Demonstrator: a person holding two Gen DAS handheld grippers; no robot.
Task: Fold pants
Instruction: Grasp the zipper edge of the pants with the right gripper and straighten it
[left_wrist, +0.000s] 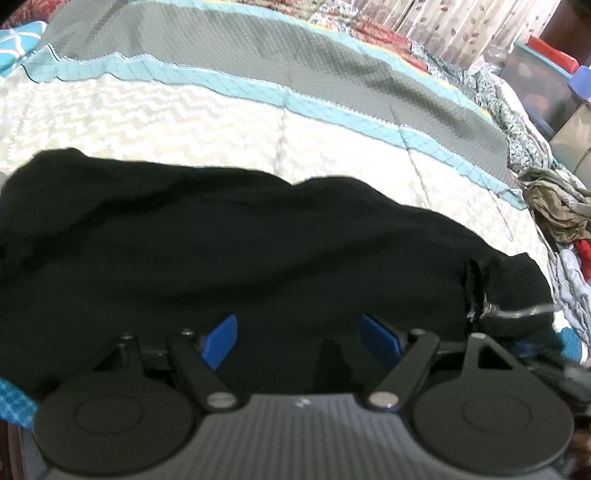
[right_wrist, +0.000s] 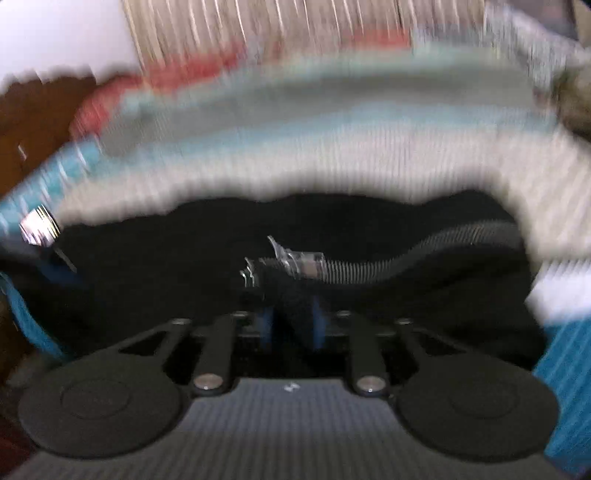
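The left gripper (left_wrist: 299, 338) is hovering spread wide over the black pants (left_wrist: 229, 251), its blue pads (left_wrist: 221, 341) gripping nothing. The right gripper (right_wrist: 291, 325) is pinching a bunched fold of the pants (right_wrist: 369, 306) near the elastic waistband (right_wrist: 424, 254). The pants are lying on a cream quilt (left_wrist: 166, 122) with teal and grey bands; crumpled laundry (left_wrist: 554, 206) is sitting beyond.

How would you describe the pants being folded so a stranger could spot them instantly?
Start at the bed's cream quilt with its teal and grey border. The black pants lie on its near side, in front of the left gripper. Unlike the crumpled olive clothes at the right edge, they are solid black.
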